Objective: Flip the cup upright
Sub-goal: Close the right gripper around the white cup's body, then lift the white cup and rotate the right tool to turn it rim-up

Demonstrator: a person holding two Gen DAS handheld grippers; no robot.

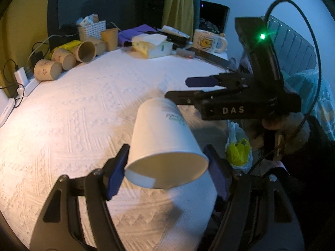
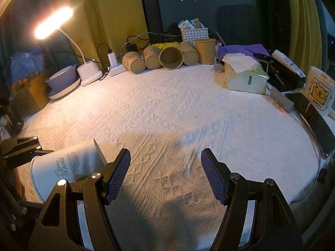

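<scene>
We see the left tool (image 1: 167, 167) clamped on the cup (image 1: 165, 138); cup print is blurred. Right tool (image 2: 165, 171) gapes apart above the table (image 2: 167, 108), holding nothing.

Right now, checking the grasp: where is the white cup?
In the left wrist view, the white cup sits between the left tool's pads, above the white cloth.

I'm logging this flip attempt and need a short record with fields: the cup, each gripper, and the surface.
cup: white paper cup, tilted, lifted off the cloth, open rim toward the left wrist camera
left gripper: pads on either side of the cup near its rim
right gripper: open, empty, beside the cup
surface: white textured tablecloth
</scene>
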